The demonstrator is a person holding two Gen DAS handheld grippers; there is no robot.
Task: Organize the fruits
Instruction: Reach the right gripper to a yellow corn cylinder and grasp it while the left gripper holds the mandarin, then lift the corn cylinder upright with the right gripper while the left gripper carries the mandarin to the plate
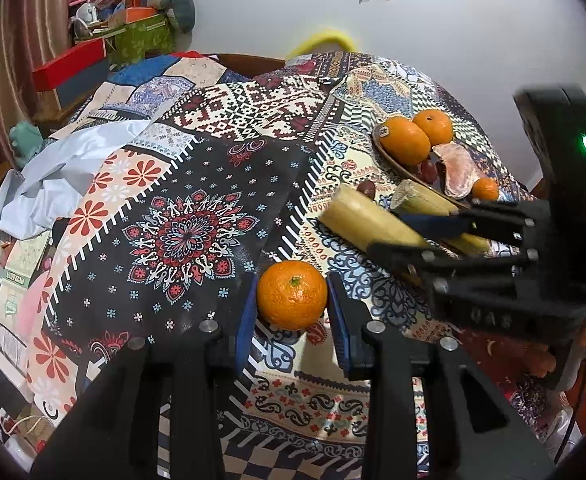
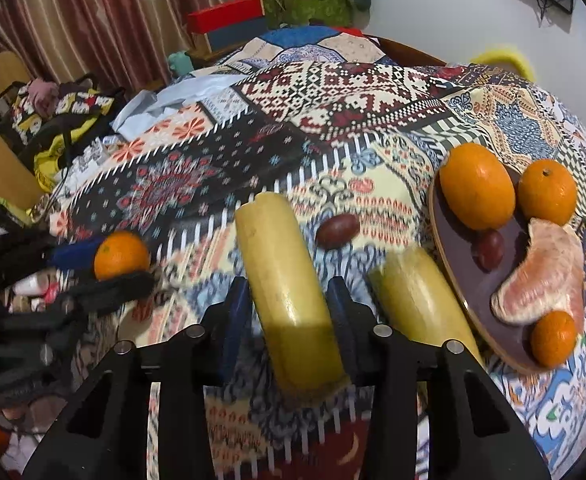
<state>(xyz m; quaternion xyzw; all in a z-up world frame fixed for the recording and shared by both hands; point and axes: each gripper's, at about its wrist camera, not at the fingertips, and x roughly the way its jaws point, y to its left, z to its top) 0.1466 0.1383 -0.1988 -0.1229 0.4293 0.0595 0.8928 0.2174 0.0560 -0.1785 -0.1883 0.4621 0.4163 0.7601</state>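
Right wrist view: my right tool point(image 2: 291, 312) straddles the nearer sugarcane piece point(image 2: 289, 292), pads touching but grip unclear; its long axis runs straight ahead, left of the plate point(image 2: 459, 280). My left tool point(image 1: 291, 312) clamps a mandarin point(image 1: 291, 295).

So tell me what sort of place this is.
Most likely a lived-in room at home: a table under a patchwork tablecloth, striped curtains behind, and gift boxes piled up in the corner.
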